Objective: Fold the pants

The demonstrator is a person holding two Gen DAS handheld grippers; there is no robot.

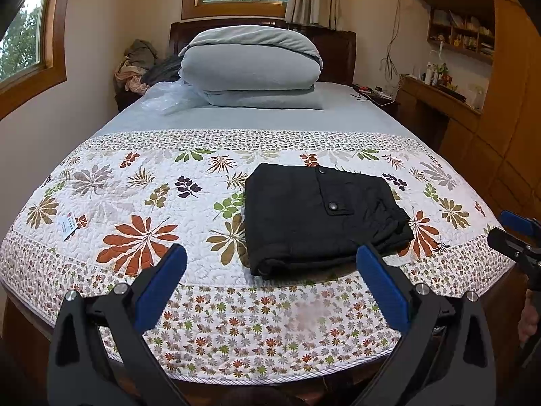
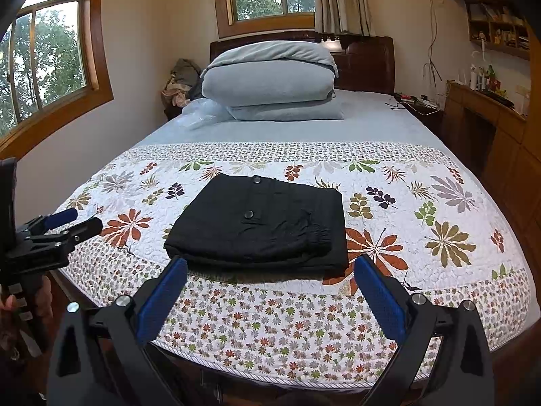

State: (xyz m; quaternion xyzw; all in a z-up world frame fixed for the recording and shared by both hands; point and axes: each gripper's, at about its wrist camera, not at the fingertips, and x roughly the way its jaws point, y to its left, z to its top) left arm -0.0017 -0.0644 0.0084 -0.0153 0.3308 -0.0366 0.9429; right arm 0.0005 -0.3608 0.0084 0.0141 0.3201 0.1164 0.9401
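Pants point(image 1: 321, 216) lie on quilt point(image 1: 135, 209), just ahead of left tongs point(image 1: 270, 264), slightly toward their right finger; straight ahead of right tongs point(image 2: 270, 270), between both fingers' lines. Neither tongs touch pants. Left tongs spread wide, empty. Right tongs spread wide, empty, hovering over quilt edge. Pants black, folded into compact rectangle, two buttons point(image 2: 249, 214) on top, gathered waistband at right side.
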